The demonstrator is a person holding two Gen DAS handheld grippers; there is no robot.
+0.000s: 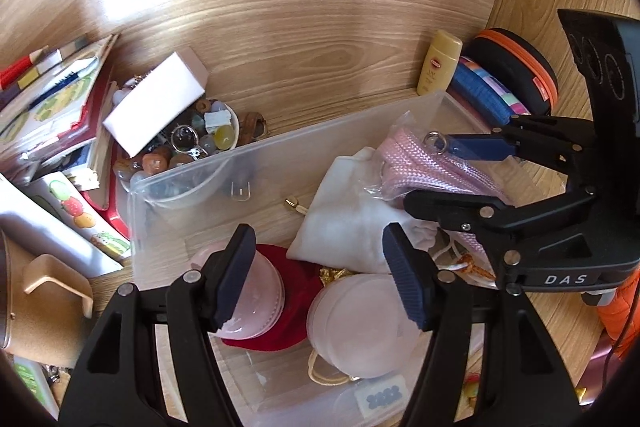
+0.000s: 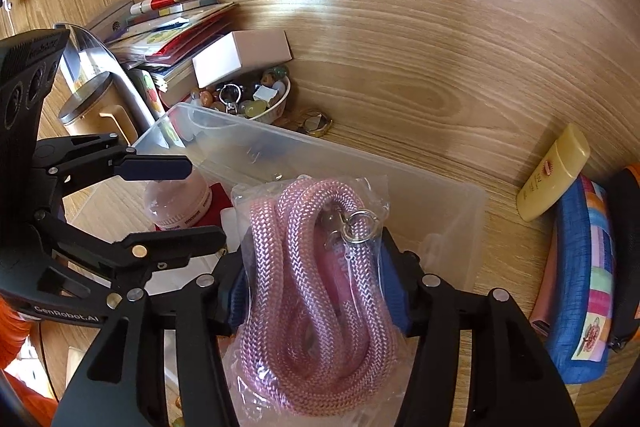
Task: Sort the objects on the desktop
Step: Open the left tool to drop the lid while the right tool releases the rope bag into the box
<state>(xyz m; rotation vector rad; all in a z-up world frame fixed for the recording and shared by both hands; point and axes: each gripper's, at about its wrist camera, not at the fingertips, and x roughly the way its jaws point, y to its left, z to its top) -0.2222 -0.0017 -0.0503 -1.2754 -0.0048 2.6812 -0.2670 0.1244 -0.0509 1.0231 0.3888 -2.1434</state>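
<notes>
A clear plastic bin (image 1: 280,143) (image 2: 360,163) stands on the wooden desk. A pink rope in a clear bag (image 2: 316,267) (image 1: 424,163) sits between the blue pads of my right gripper (image 2: 316,283) (image 1: 432,173), which is shut on it over the bin's right part. Below it in the bin lie a white pouch (image 1: 352,211), a red pouch (image 1: 296,291) and two pink round jars (image 1: 260,287) (image 1: 360,319). My left gripper (image 1: 320,267) (image 2: 188,203) hangs open above the jars with nothing between its fingers.
Behind the bin, a bowl of beads (image 1: 192,143) carries a white box (image 1: 156,107), next to a stack of books (image 1: 52,99). At the right stand a yellow bottle (image 1: 438,67), a blue pencil case (image 2: 580,287) and a black-orange case (image 1: 516,67). A tan mug (image 1: 48,295) is left.
</notes>
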